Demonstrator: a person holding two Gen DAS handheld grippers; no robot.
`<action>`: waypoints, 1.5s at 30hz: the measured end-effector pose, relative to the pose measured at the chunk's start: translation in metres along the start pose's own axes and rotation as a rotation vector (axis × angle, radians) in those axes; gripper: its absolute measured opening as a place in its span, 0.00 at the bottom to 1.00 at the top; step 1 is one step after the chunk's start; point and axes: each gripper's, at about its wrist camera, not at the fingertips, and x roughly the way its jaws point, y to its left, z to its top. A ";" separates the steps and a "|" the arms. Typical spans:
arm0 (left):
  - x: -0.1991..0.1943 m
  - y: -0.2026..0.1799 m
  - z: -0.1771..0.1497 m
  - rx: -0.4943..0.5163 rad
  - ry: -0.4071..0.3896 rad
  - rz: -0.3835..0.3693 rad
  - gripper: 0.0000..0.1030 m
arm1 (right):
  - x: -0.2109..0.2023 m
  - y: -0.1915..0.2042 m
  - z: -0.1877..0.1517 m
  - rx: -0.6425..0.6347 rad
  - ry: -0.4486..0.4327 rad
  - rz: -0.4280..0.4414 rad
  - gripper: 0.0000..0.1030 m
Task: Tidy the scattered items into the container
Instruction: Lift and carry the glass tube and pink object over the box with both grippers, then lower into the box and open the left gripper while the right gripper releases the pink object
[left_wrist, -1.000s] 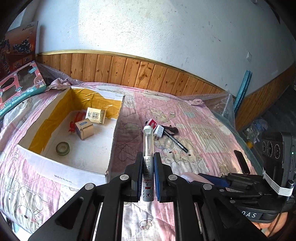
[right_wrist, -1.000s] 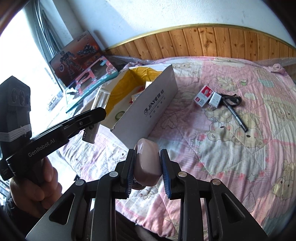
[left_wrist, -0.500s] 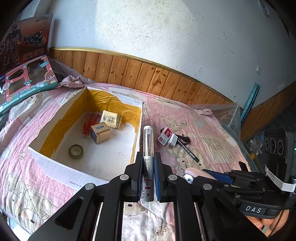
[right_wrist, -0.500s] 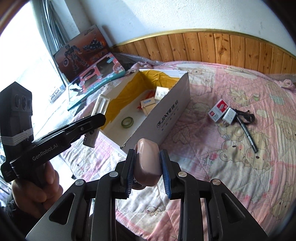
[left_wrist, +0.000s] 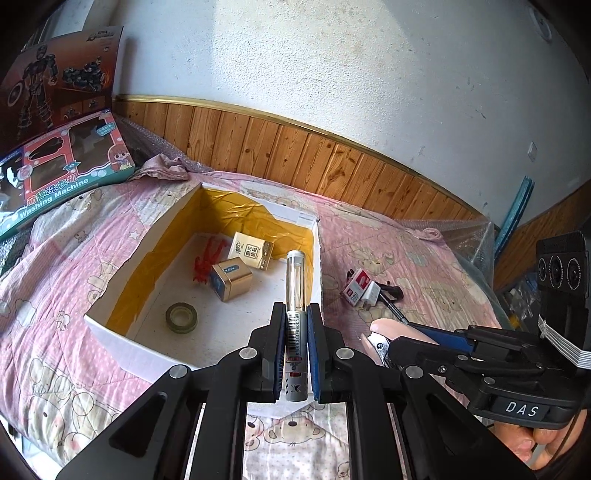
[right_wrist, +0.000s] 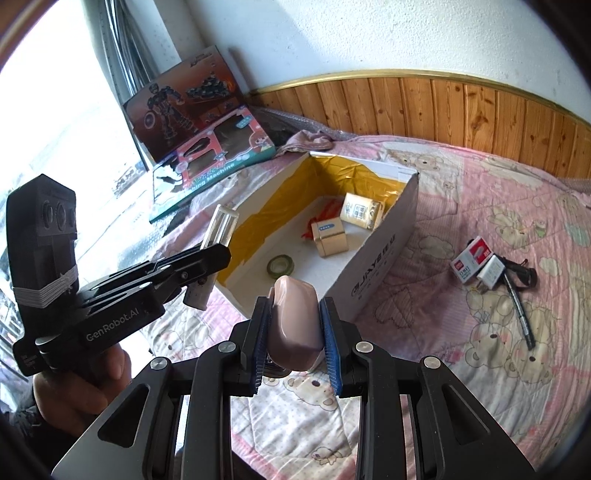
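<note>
So we've got both hands loaded. Our left gripper (left_wrist: 295, 347) has its fingers clamped on a marker pen (left_wrist: 295, 295), long axis pointing straight ahead, tip already over the cardboard box (left_wrist: 122, 332). Right gripper (right_wrist: 293, 325) is squeezing a pink case (right_wrist: 294, 325), and the box lies just ahead, slightly left. Inside: a tape roll (left_wrist: 181, 316), gold tin (left_wrist: 231, 281), beige carton (left_wrist: 251, 254), something red. Left looks nearer to dropping.

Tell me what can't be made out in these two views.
- Pink object, right wrist view: lower end hidden between the jaws.
- Marker, left wrist view: label print too small.
- Black pen, left wrist view: near end hidden behind the right gripper.
</note>
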 end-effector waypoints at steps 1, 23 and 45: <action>0.000 0.002 0.001 -0.001 -0.002 0.005 0.11 | 0.002 0.002 0.003 -0.008 0.001 0.003 0.28; 0.029 0.030 0.027 -0.014 0.105 0.172 0.11 | 0.027 0.019 0.052 -0.087 -0.005 0.020 0.28; 0.063 0.048 0.031 -0.059 0.153 0.125 0.11 | 0.085 -0.011 0.091 -0.078 0.054 -0.016 0.28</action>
